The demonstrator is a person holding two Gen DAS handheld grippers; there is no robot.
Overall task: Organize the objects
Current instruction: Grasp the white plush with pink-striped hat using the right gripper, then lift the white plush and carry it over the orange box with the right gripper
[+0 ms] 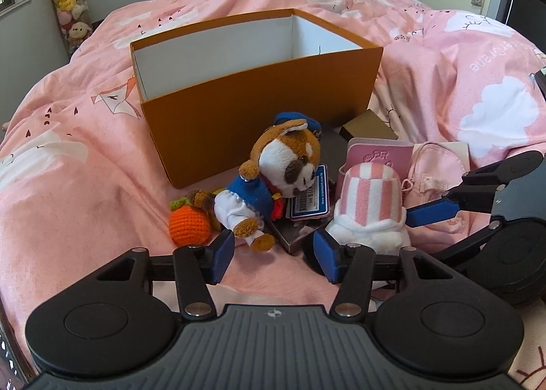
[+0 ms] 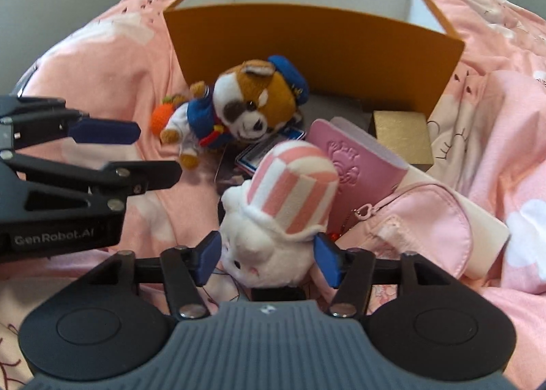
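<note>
Pink bedspread (image 1: 85, 185), toys piled on it. Right gripper (image 2: 267, 256) part open astride white bunny plush (image 2: 269, 253), pads possibly touching it. Left gripper (image 1: 273, 258) part open, empty, just short of bear plush (image 1: 273, 178). Orange box (image 1: 259, 110) behind stands empty.

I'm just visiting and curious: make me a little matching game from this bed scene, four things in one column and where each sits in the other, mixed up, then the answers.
Things:
1. white bunny plush
2. crocheted orange
3. orange box
4. gold box

Places:
A. standing open behind the toy pile
B. between the right gripper's blue pads
C. beside the sailor dog plush's legs
D. at the orange box's corner, past the pink notebook

Pairs: 1-B, 2-C, 3-A, 4-D
</note>
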